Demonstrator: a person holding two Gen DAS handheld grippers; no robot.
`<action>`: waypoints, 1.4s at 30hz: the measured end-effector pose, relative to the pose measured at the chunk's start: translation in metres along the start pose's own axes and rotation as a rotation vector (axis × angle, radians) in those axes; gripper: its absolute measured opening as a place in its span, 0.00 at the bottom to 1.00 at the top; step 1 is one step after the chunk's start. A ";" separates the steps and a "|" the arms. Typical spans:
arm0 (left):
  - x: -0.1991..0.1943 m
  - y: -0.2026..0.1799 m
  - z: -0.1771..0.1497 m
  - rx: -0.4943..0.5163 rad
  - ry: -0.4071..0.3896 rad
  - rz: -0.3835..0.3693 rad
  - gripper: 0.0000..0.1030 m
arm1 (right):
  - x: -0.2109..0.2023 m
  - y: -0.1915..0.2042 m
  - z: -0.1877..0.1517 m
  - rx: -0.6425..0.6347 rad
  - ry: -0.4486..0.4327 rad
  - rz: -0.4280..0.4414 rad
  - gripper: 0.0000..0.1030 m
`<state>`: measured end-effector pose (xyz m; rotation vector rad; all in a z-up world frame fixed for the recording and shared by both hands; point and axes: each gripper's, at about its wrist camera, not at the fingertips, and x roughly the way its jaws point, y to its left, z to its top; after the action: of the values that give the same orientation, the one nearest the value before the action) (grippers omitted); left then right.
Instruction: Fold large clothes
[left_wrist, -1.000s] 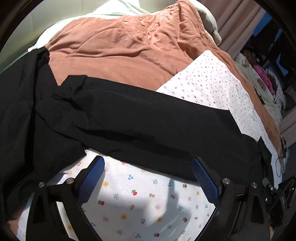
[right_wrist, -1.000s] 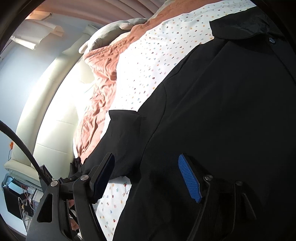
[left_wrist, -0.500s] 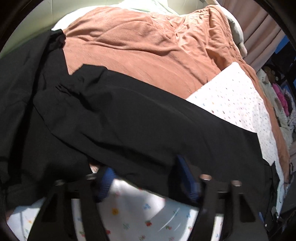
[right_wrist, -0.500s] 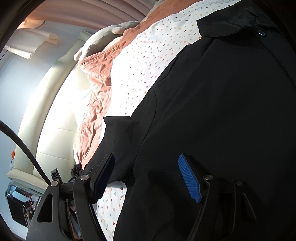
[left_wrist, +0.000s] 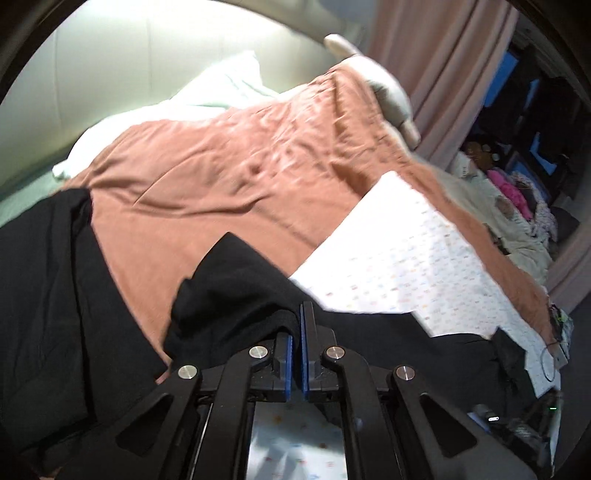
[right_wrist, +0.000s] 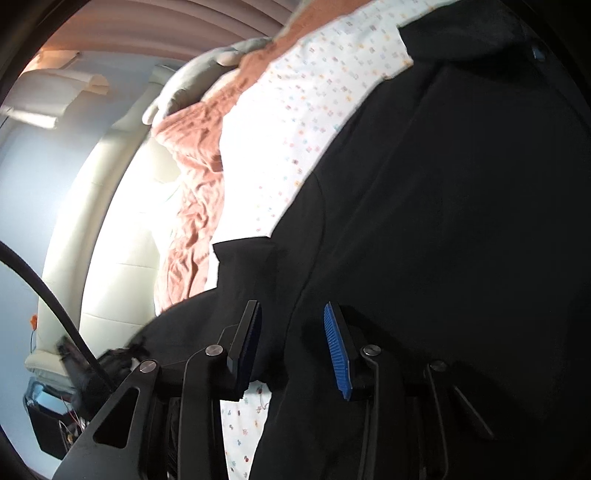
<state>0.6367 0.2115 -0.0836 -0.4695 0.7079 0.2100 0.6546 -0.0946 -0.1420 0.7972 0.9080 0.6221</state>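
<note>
The left claw (left_wrist: 295, 332), low in the middle of its frame, has its blue pads pressed together on a bunched fold of the black garment (left_wrist: 236, 295), lifted above the bedding. The garment's remaining cloth spreads to the lower left and right. Behind it lie a flowered white sheet (left_wrist: 406, 266) at right and a rust blanket (left_wrist: 240, 177) across the centre. The right claw (right_wrist: 291, 332) stands apart, pads over the garment (right_wrist: 461, 221) filling the right of its frame, gripping nothing.
</note>
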 end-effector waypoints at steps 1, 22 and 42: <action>-0.007 -0.008 0.003 0.012 -0.011 -0.022 0.05 | 0.006 -0.002 0.000 0.017 0.021 0.007 0.11; -0.081 -0.201 -0.002 0.303 -0.029 -0.419 0.05 | -0.164 -0.004 -0.028 -0.064 -0.108 -0.171 0.69; -0.053 -0.358 -0.090 0.473 0.152 -0.614 0.05 | -0.267 -0.085 -0.044 0.168 -0.333 -0.211 0.73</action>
<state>0.6668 -0.1466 0.0146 -0.2303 0.7026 -0.5660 0.4997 -0.3301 -0.1104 0.9095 0.7310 0.2201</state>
